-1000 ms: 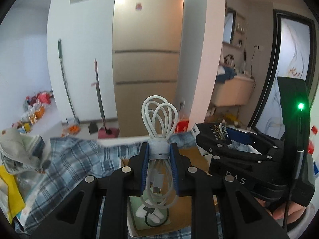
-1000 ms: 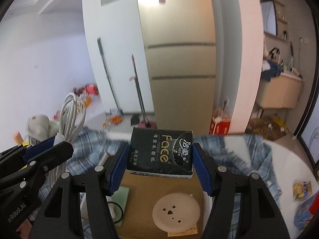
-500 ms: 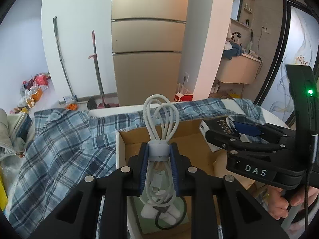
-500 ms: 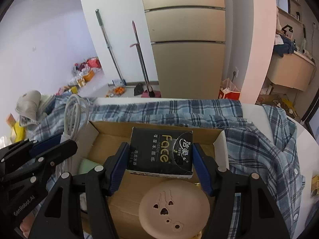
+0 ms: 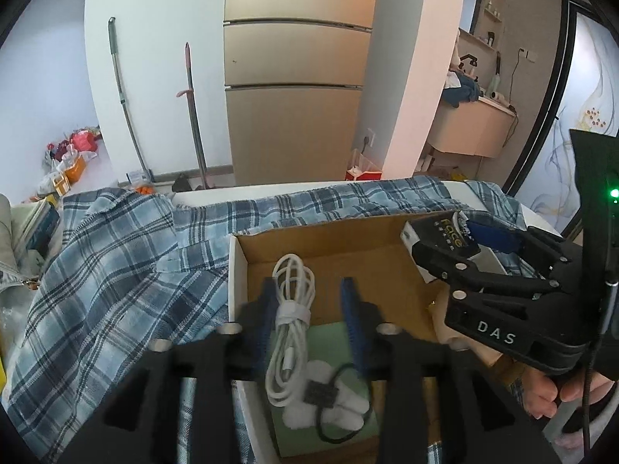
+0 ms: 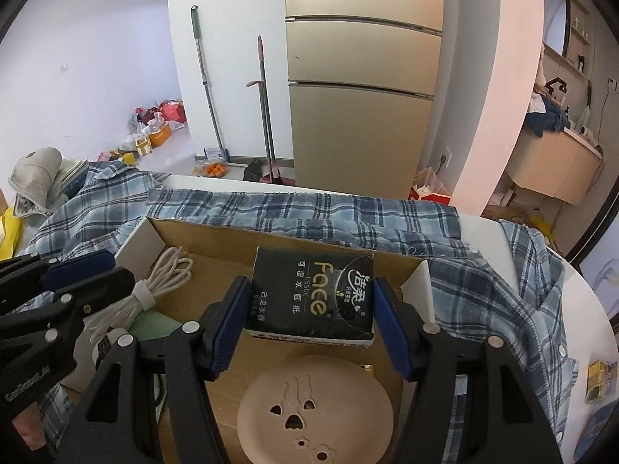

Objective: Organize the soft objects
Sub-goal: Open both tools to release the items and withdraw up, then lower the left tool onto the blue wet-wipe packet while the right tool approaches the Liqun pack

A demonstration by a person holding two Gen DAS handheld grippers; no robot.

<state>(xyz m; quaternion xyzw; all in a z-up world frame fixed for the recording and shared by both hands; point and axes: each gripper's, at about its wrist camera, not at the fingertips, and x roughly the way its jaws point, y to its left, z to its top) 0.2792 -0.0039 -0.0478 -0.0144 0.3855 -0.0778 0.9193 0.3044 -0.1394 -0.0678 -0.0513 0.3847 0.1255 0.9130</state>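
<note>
A coiled white cable lies in the open cardboard box, partly on a green pad and a small white item with a black cord. My left gripper is open, its blue pads on either side of the cable and apart from it. The cable also shows in the right wrist view. My right gripper is shut on a black tissue pack and holds it over the box. The pack shows at the right of the left wrist view.
A blue plaid shirt lies around and under the box on a white table. A round pink disc with cut-outs lies in the box below the tissue pack. A fridge, a broom and a mop stand behind.
Both grippers tilted down over the box. My left gripper opened and let the cable go; it now lies in the box. The right gripper still holds the tissue pack.
</note>
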